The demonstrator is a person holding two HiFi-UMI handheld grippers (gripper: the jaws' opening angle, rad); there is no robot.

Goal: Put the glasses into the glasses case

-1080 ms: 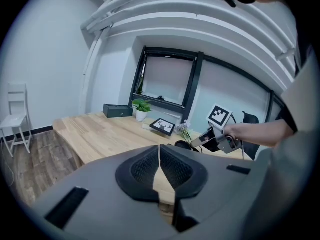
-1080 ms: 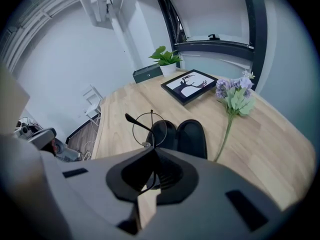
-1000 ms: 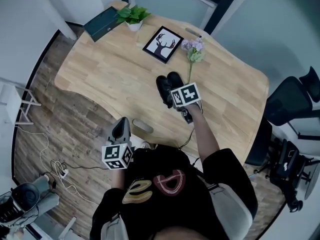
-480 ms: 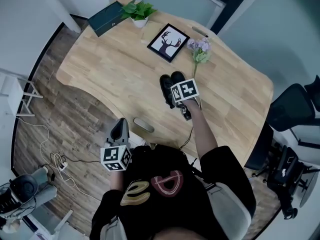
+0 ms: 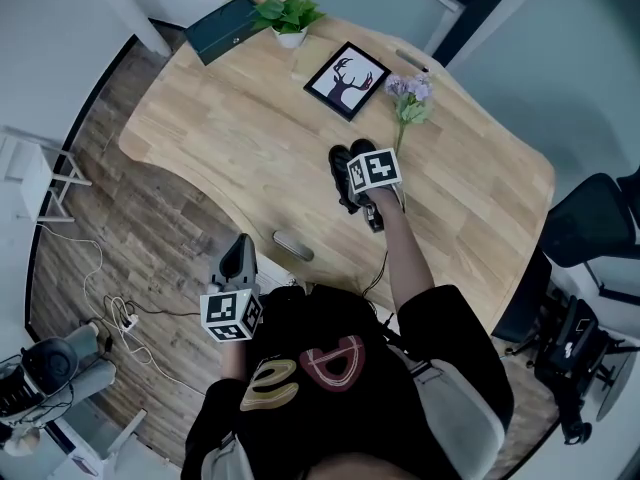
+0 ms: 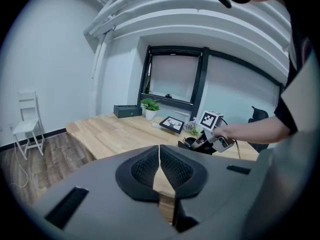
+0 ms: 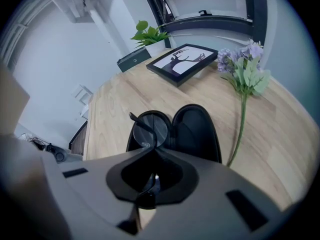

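A black glasses case (image 5: 343, 166) lies open on the wooden table (image 5: 230, 128), its two halves side by side. In the right gripper view, the glasses (image 7: 151, 128) hang over the left half of the case (image 7: 197, 131). One round lens shows just past the jaw tips. My right gripper (image 7: 152, 151) is shut on the thin frame and points steeply down over the case (image 5: 358, 180). My left gripper (image 5: 240, 258) is off the table's near edge, shut with nothing in it (image 6: 159, 151). From there I see the right gripper (image 6: 200, 141) at the case.
A framed deer picture (image 5: 347, 80) and a purple flower sprig (image 5: 408, 103) lie just behind the case. A potted plant (image 5: 290, 18) and a dark box (image 5: 225, 28) stand at the far corner. A small grey object (image 5: 293, 247) is at the near edge. An office chair (image 5: 590, 228) stands right.
My right gripper has sunk a little toward the open case with the glasses still in it. The left gripper has stayed about where it was.
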